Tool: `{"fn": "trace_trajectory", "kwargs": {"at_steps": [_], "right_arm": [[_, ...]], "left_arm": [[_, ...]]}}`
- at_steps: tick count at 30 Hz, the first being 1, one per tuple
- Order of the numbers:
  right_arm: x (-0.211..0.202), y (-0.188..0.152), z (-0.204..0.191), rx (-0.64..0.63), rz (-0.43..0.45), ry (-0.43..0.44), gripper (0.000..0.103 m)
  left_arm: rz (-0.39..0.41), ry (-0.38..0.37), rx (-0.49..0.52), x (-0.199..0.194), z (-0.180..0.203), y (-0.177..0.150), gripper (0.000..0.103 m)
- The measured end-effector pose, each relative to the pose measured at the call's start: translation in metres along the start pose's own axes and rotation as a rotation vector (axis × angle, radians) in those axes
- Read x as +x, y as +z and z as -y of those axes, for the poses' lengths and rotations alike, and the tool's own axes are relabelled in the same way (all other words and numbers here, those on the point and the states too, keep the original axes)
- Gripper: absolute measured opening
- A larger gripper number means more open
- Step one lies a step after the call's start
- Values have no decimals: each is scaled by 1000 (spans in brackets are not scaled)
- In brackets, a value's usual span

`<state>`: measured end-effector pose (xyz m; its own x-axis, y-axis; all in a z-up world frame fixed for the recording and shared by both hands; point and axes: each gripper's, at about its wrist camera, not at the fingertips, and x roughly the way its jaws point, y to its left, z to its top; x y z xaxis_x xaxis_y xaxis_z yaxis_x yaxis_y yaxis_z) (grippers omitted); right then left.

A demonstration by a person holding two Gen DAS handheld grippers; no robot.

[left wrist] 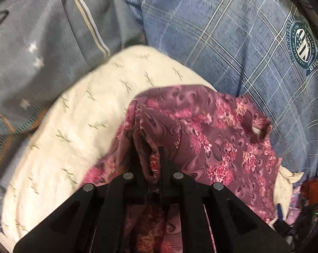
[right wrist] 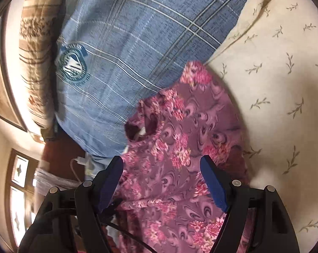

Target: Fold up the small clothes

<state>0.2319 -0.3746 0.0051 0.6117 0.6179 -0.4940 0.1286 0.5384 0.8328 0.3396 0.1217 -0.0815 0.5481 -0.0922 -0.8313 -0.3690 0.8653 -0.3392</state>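
Observation:
A small purple garment with pink flowers point(left wrist: 211, 130) lies rumpled on a cream cloth with sprig print point(left wrist: 80, 113). My left gripper point(left wrist: 152, 154) is shut on a bunched fold of the garment, and cloth drapes down between its black arms. In the right wrist view the same purple garment point(right wrist: 180, 139) spreads out under and ahead of my right gripper point(right wrist: 162, 162). Its blue pads point(right wrist: 213, 181) stand wide apart above the cloth and press on nothing. A neck opening with a white tag point(right wrist: 142, 130) shows near the garment's left edge.
A blue plaid pillow with a round crest point(left wrist: 232, 35) lies behind the garment, also as blue plaid pillow point(right wrist: 133, 48). A grey-blue starred blanket point(left wrist: 32, 42) is at the left. A brown striped cushion point(right wrist: 36, 48), a white cable point(right wrist: 76, 164) and a window point(right wrist: 19, 189) are at the right view's left side.

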Motion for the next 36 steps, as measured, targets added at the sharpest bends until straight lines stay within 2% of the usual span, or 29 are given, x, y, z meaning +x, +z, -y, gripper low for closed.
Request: {"fn": "trace_trajectory", "kwargs": {"at_steps": [3, 5, 7, 9, 10, 11, 13, 15, 16, 17, 19, 21, 23, 25, 26, 29, 32, 36], "right_arm": [[-7, 6, -5, -38, 22, 25, 78], [-2, 6, -3, -48, 14, 21, 82], [15, 0, 15, -19, -32, -23, 81], [31, -6, 35, -23, -62, -88, 74], [34, -8, 37, -53, -51, -112, 62], [34, -8, 35, -81, -47, -139, 59], [32, -5, 21, -118, -79, -181, 60], [19, -7, 6, -146, -67, -172, 64], [12, -9, 0, -162, -63, -164, 68], [7, -13, -6, -176, -64, -159, 74], [-5, -27, -12, -199, -74, -143, 77], [-10, -46, -7, -201, -109, -144, 77], [-9, -64, 4, -182, -153, -138, 77], [2, -82, 21, -167, -206, -200, 73], [0, -89, 23, -206, -175, -210, 71], [1, -89, 12, -233, -179, -256, 73], [-8, -90, -3, -239, -178, -209, 73], [-32, -105, -22, -341, -168, -267, 73]], "left_arm": [[37, 52, 30, -1, 3, -2, 6], [22, 89, 53, 9, 5, -5, 8], [-1, 114, 65, 22, 3, -9, 11], [-15, 111, 65, 27, -1, -8, 14], [-26, 83, 45, 25, -5, -5, 13], [-40, 49, 17, 21, -10, -1, 13], [-56, -44, -61, 4, -27, 8, 13], [-45, -68, -94, -15, -41, 11, 15], [-35, -66, -103, -29, -52, 12, 24], [-32, -65, -111, -39, -59, 10, 37], [-34, -69, -131, -61, -75, 1, 46], [-42, -96, -128, -77, -86, -12, 46], [-82, -127, -113, -91, -94, -30, 55], [-126, -173, -128, -98, -105, -48, 57], [-145, -198, -134, -102, -108, -58, 57], [-205, -223, -111, -108, -107, -85, 57], [-240, -253, -74, -111, -95, -104, 57], [-309, -275, 76, -110, -65, -124, 58]]}}
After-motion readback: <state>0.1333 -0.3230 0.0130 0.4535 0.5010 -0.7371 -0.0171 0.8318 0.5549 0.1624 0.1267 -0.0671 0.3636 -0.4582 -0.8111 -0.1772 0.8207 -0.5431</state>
